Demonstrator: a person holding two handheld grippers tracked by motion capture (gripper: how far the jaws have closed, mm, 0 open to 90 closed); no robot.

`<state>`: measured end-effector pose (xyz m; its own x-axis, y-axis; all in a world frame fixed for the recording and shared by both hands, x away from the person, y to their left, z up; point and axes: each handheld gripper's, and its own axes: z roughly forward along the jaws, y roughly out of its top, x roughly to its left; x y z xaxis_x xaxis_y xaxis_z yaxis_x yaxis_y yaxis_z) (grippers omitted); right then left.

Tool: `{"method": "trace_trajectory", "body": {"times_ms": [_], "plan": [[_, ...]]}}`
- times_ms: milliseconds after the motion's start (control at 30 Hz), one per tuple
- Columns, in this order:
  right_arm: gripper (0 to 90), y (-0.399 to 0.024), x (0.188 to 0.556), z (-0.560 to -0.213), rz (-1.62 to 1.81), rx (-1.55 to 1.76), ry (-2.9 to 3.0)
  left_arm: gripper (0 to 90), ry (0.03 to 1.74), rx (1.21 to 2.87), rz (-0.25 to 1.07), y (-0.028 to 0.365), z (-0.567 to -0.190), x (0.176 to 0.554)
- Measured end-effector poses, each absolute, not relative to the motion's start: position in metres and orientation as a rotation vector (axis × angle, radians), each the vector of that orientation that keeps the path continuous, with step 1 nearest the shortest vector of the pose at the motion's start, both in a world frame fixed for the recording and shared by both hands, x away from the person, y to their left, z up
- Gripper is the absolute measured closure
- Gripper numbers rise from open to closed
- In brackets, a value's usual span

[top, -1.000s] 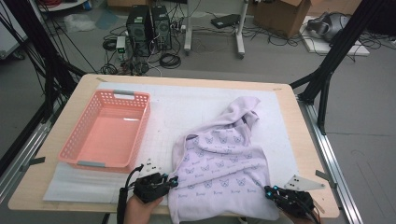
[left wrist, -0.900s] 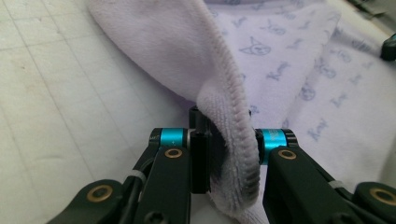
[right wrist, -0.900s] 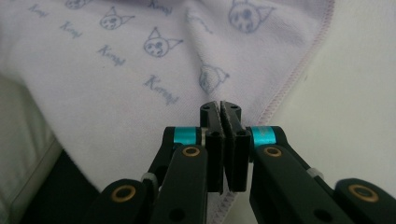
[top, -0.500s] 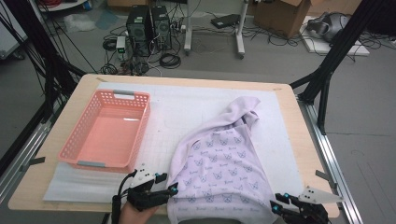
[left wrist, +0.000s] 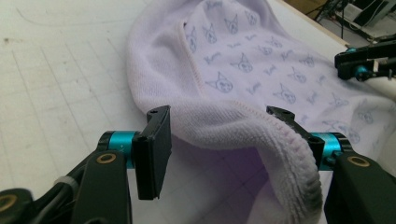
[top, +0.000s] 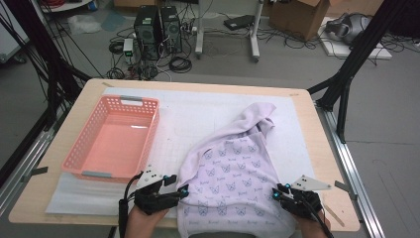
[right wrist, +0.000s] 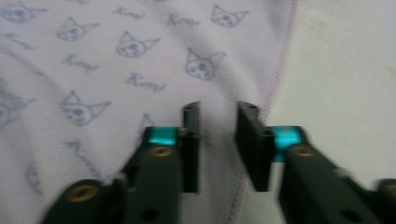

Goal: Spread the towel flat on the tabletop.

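A lilac towel (top: 233, 168) printed with blue cat faces lies spread on the near half of the table, its far end bunched. My left gripper (top: 181, 191) sits at the towel's near left corner. Its jaws have just opened and stand open (left wrist: 219, 114), with the towel's rolled hem (left wrist: 243, 126) lying loose between them and leaning on the right jaw. My right gripper (top: 275, 192) is over the near right edge. Its jaws (right wrist: 217, 109) have just been closing and stand a narrow gap apart above the towel (right wrist: 116, 56), just inside its stitched hem.
A pink plastic basket (top: 99, 173) stands empty on the left of the white gridded mat (top: 198, 114). Bare mat (right wrist: 345, 60) lies to the right of the towel. The table's front edge runs just below both hands. My right gripper (left wrist: 359, 65) shows far off in the left gripper view.
The towel's near edge was let go and now lies flatter. The left jaws opened. The right gripper drew away to the right, then came back onto the towel's right edge.
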<state>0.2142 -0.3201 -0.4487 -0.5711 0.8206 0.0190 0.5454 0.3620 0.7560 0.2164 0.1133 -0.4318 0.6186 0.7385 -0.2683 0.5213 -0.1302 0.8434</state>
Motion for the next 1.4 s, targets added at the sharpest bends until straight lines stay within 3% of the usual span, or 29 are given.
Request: {"method": "trace_trajectory", "body": {"times_ms": [33, 333, 467, 567, 800, 867, 1000, 1400], "plan": [[88.1, -0.321, 0.214, -0.448, 1.052, 1.191, 2.282, 42.7, 1.023, 1.8, 0.255, 0.114, -0.433, 0.216], [88.6, -0.358, 0.186, -0.442, 1.016, 1.26, 2.293, 43.3, 1.055, 1.835, 0.227, 0.115, -0.445, 0.218], [87.4, -0.354, 0.183, -0.441, 0.996, 1.242, 2.292, 43.0, 1.03, 1.786, 0.19, 0.121, -0.438, 0.214], [81.5, -0.352, 0.185, -0.443, 0.999, 1.246, 2.282, 43.1, 0.999, 1.746, 0.185, 0.124, -0.43, 0.213], [55.2, -0.359, 0.185, -0.437, 1.088, 1.27, 2.152, 43.3, 0.968, 1.725, 0.148, 0.123, -0.424, 0.214], [51.4, -0.355, 0.185, -0.435, 1.136, 1.26, 2.142, 43.3, 0.954, 1.732, 0.135, 0.12, -0.426, 0.214], [48.8, -0.338, 0.188, -0.442, 1.092, 1.195, 2.221, 43.4, 0.875, 1.762, 0.076, 0.11, -0.425, 0.212], [48.7, -0.334, 0.191, -0.442, 1.129, 1.198, 2.22, 41.5, 0.898, 1.75, 0.179, 0.105, -0.392, 0.235]]}}
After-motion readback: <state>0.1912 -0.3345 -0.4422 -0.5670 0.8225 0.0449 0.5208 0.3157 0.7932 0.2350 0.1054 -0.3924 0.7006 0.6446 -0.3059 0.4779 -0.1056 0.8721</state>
